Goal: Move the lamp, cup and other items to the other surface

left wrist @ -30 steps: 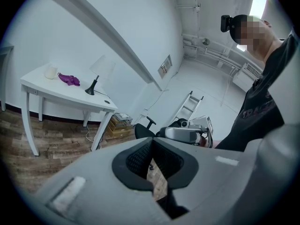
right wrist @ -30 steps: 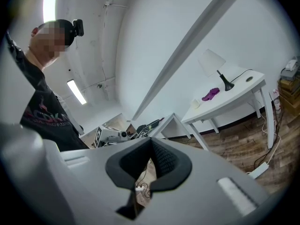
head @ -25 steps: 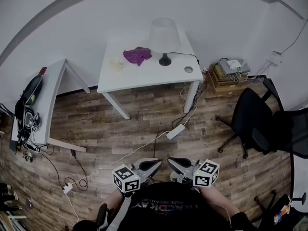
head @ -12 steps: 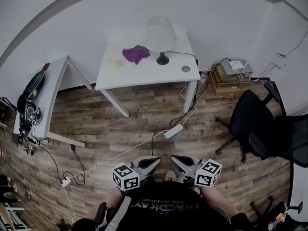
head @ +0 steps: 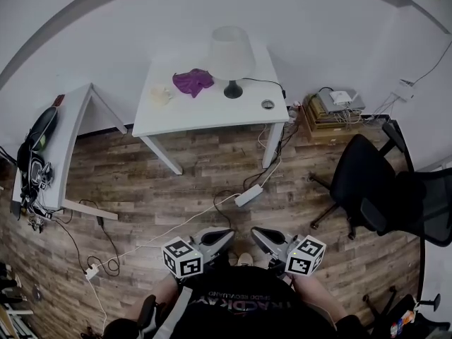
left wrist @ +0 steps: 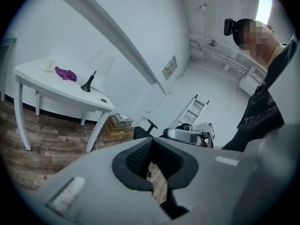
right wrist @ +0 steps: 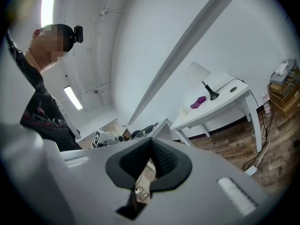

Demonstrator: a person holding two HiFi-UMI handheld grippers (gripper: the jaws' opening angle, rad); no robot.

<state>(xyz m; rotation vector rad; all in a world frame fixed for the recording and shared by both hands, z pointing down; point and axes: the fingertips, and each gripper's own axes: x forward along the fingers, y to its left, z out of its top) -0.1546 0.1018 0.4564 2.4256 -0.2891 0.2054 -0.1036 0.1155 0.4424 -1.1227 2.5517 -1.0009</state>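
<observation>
Head view: your left gripper [head: 226, 234] and right gripper [head: 256, 232] sit close to your body, jaws pressed together, empty. Well beyond, across wood floor [head: 176, 179], the white surface [head: 212, 115] carries cup [head: 159, 95] leftmost, then cloth [head: 192, 81], then lamp [head: 229, 55].

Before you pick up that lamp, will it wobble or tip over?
Probably top-heavy: the lamp has a wide shade on a thin stem above a small dark base, so a push high up may tip it. Its cord trails across the table, so it could tug back when lifted.
</observation>
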